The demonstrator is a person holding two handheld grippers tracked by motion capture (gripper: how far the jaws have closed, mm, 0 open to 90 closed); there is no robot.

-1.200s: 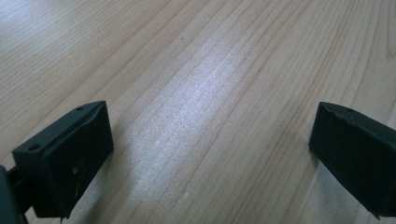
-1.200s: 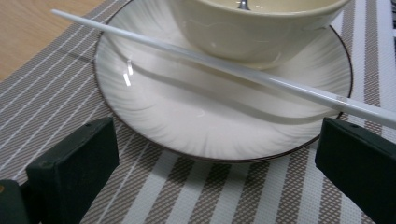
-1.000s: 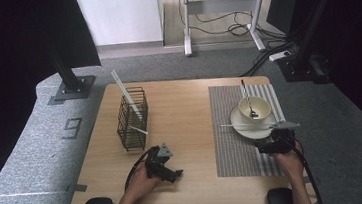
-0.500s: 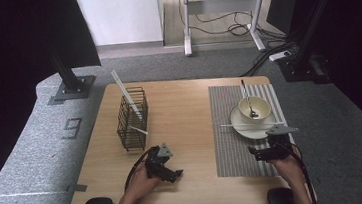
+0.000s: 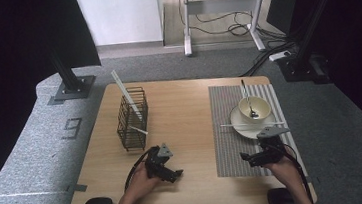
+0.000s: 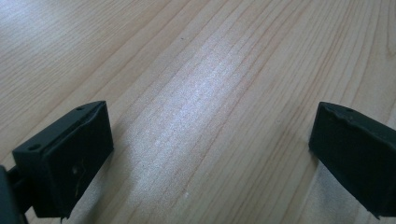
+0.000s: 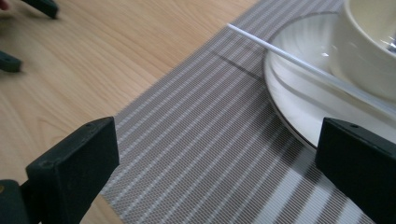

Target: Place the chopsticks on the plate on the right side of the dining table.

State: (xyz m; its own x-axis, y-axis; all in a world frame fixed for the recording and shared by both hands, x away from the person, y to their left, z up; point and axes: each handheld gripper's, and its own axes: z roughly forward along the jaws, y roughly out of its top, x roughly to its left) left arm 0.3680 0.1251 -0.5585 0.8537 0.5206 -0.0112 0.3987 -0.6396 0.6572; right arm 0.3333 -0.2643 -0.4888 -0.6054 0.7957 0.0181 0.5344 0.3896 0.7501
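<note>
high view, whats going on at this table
A person holds a tool in each hand over a wooden table. The right tool, jaws open, sits on the striped placemat near a white chopstick lying across the plate beside the bowl. The left tool is open over bare wood, near the wire basket.

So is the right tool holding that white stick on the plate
No, the right tool is open over the mat, clear of the white stick.

A black wire basket (image 5: 132,119) stands at 10 o'clock on the counter (image 5: 185,111); a desk (image 5: 220,8) stands beyond.
</note>
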